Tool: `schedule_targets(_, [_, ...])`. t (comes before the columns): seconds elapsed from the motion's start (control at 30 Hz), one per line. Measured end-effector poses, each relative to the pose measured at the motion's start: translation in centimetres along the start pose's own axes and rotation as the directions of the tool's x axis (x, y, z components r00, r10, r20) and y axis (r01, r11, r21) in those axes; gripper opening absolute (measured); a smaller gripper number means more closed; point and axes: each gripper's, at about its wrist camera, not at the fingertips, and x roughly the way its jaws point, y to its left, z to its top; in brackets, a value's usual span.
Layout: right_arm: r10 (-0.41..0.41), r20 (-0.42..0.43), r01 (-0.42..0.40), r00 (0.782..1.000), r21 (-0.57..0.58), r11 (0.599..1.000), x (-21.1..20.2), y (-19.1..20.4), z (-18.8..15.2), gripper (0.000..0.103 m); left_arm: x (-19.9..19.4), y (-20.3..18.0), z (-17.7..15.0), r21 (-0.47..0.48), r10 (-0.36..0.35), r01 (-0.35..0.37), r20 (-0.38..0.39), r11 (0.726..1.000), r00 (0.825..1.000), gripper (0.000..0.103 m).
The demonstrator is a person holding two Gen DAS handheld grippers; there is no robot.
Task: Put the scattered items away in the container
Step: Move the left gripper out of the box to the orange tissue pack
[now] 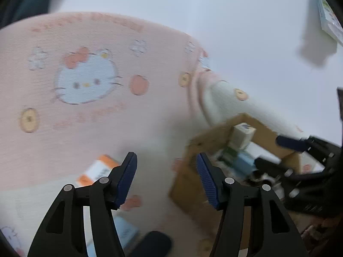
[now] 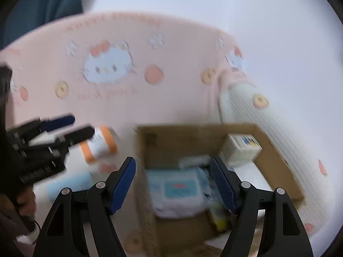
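A brown cardboard box (image 2: 276, 150) sits on a pink cartoon-cat blanket (image 2: 171, 49) and holds a wipes pack (image 2: 178, 190), a small white carton (image 2: 242, 147) and other packets. My right gripper (image 2: 173, 184) is open and empty above the box's front. An orange-and-white box (image 2: 98, 143) lies on the blanket left of the cardboard box, with a light blue box (image 2: 70, 184) nearer. My left gripper (image 1: 166, 177) is open and empty, above the blanket between the orange-and-white box (image 1: 96, 170) and the cardboard box (image 1: 188, 184). It also shows in the right wrist view (image 2: 81, 126). Both views are blurred.
A rolled white-and-pink blanket edge (image 2: 268, 124) runs behind and right of the cardboard box. A white wall (image 1: 235, 21) stands behind. A white-and-green item (image 1: 330, 15) sits at the far right. A dark rounded object (image 1: 152, 244) lies low between my left fingers.
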Motion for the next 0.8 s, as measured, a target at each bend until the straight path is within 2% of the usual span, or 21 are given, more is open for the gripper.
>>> schedule_targets(0.1, [0.072,0.096,-0.071,0.993,-0.013,0.997,-0.4,1.8,-0.5,0.078,-0.7,2.1,-1.4,-0.035,0.027,-0.027,-0.007,0.999,1.0,0.065])
schedule_targets(0.13, [0.117,0.12,-0.112,0.986,-0.046,0.993,-0.4,2.8,-0.8,0.078,-0.7,2.9,-2.0,-0.053,0.026,-0.028,-0.026,0.998,0.999,0.065])
schedule_targets(0.2, [0.157,0.135,-0.142,0.978,-0.118,0.983,0.1,4.8,-1.2,0.079,-0.6,4.3,-2.8,-0.086,0.035,-0.04,-0.065,0.996,0.997,0.065])
schedule_targets(0.3, [0.163,0.124,-0.138,0.979,-0.188,0.972,1.6,7.4,-1.6,0.079,-0.3,6.5,-4.1,-0.141,0.057,-0.073,-0.117,0.987,0.992,0.065])
schedule_targets(0.4, [0.199,0.085,-0.177,0.976,-0.214,0.961,3.6,9.8,-2.0,0.079,-0.3,8.7,-5.3,-0.204,0.072,-0.101,-0.146,0.974,0.987,0.065])
schedule_targets(0.53, [0.317,0.045,-0.305,0.947,-0.176,0.936,6.5,11.9,-2.7,0.079,0.4,11.8,-6.7,-0.269,0.078,-0.128,-0.189,0.955,0.979,0.065])
schedule_targets(0.67, [0.346,-0.003,-0.341,0.938,-0.167,0.925,10.1,13.5,-2.4,0.079,1.5,14.5,-8.1,-0.321,0.082,-0.155,-0.228,0.934,0.97,0.065])
schedule_targets(0.8, [0.36,-0.055,-0.362,0.932,-0.042,0.931,14.9,13.4,-1.8,0.079,2.5,16.2,-8.9,-0.374,0.06,-0.151,-0.244,0.915,0.968,0.065])
